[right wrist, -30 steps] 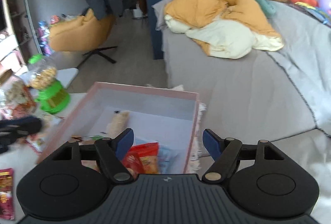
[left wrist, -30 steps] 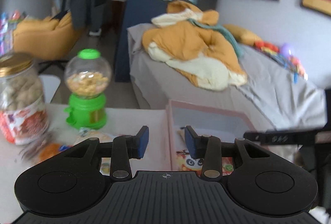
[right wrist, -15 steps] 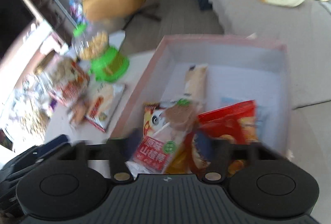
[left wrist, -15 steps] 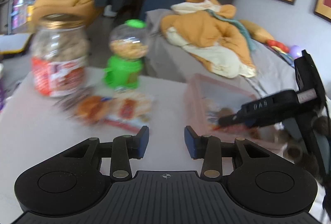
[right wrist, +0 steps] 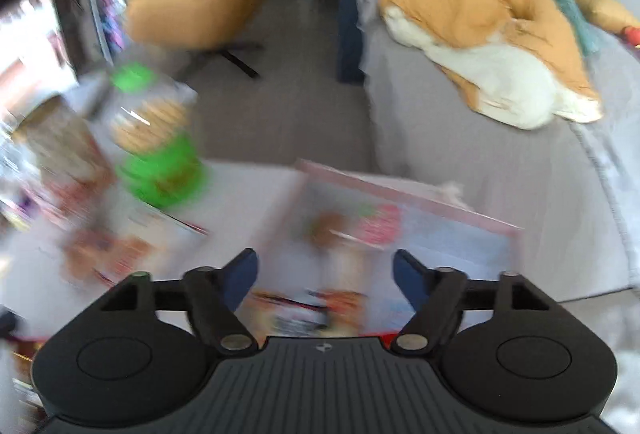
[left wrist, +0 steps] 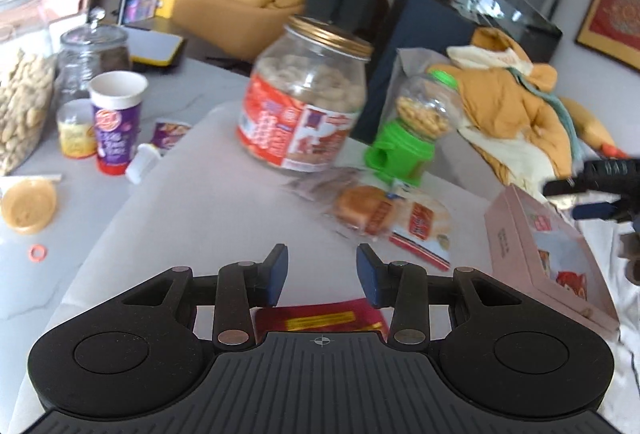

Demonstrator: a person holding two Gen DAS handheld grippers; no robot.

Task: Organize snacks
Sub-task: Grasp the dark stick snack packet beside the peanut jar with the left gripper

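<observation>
The left wrist view looks low across the worktop (left wrist: 224, 201), its tongs (left wrist: 322, 274) at the bottom of the frame, the jar (left wrist: 304, 101) at centre and the pink box (left wrist: 548, 258) at the right edge. The right wrist view, blurred, looks down from above the box (right wrist: 404, 193) toward the bed (right wrist: 460, 137). Both share the green dispenser (left wrist: 412, 137) (right wrist: 156, 141), box and bed.

Left gripper (left wrist: 322, 270) and right gripper (right wrist: 325, 276), jaws apart (right wider).
</observation>
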